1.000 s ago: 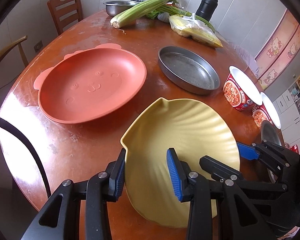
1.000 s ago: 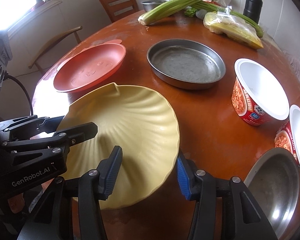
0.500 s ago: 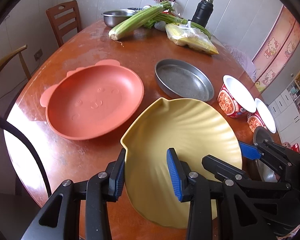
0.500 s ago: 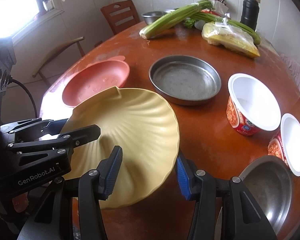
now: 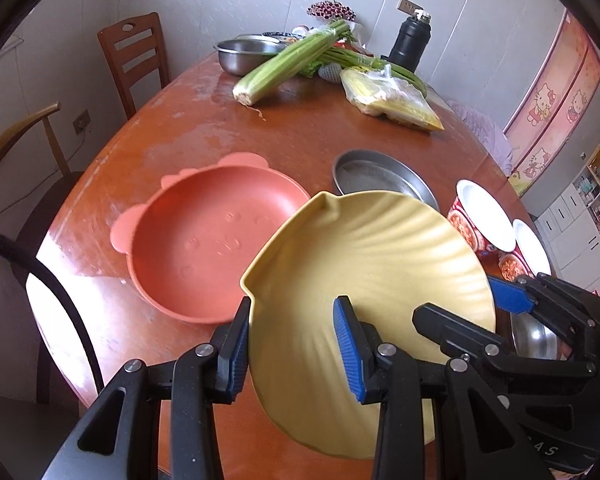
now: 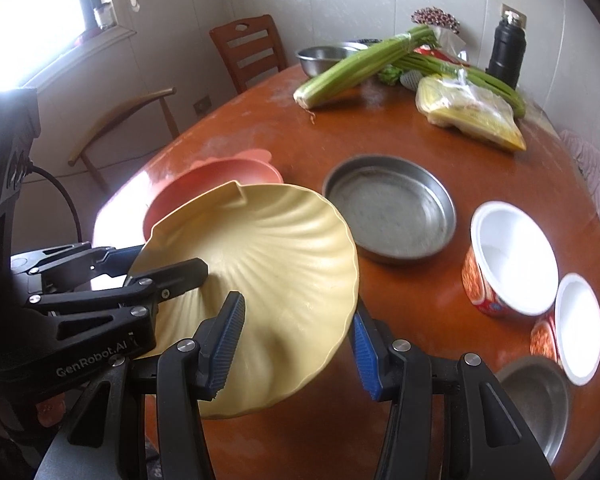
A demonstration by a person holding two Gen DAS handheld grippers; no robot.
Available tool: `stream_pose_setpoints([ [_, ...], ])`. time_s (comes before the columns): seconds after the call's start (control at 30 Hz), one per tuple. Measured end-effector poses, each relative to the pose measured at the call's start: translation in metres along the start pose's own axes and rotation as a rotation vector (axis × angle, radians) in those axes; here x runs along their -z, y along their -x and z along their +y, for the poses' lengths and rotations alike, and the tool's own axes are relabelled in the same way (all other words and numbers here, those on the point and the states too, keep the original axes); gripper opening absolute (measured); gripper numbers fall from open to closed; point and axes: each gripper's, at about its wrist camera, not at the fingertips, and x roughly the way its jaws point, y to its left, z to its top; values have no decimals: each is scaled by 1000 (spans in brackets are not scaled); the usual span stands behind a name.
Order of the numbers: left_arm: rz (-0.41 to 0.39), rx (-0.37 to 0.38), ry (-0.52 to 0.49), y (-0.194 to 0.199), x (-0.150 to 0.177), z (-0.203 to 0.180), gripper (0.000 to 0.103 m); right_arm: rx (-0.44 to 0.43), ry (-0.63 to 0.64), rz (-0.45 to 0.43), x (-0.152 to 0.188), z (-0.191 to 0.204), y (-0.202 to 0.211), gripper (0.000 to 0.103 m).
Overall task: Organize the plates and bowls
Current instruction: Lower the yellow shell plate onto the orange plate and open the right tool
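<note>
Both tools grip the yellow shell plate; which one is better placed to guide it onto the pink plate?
Left, probably. The left tool clamps the yellow shell plate's rim on the side nearest the pink plate; the right tool grips the far edge, beside the steel pan.

Left wrist view: close, above table (image 5: 204,120), facing across. Right wrist view: likewise, from the right; both share yellow plate (image 5: 380,256).
</note>
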Motion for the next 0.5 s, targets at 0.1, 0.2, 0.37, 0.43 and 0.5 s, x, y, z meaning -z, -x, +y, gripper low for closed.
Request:
stream_pose_setpoints([
  [0.1, -14, -9, 5, 5, -6, 12, 39, 1, 10, -4, -12, 10, -4, 54],
  [0.2, -16, -21, 13, 6, -13, 27, 39, 0, 24, -4, -24, 21, -11, 54],
  [0.37, -12, -43, 17, 3, -25, 47, 39, -3, 30, 4, -41, 37, -29, 54],
  [0.43, -4, -46, 15, 0, -30, 55, 39, -7, 25, 8, -46, 41, -34, 54],
  [0.5, 2, -47, 12, -3, -35, 61, 39, -11, 15, 15, -51, 43, -41, 54],
])
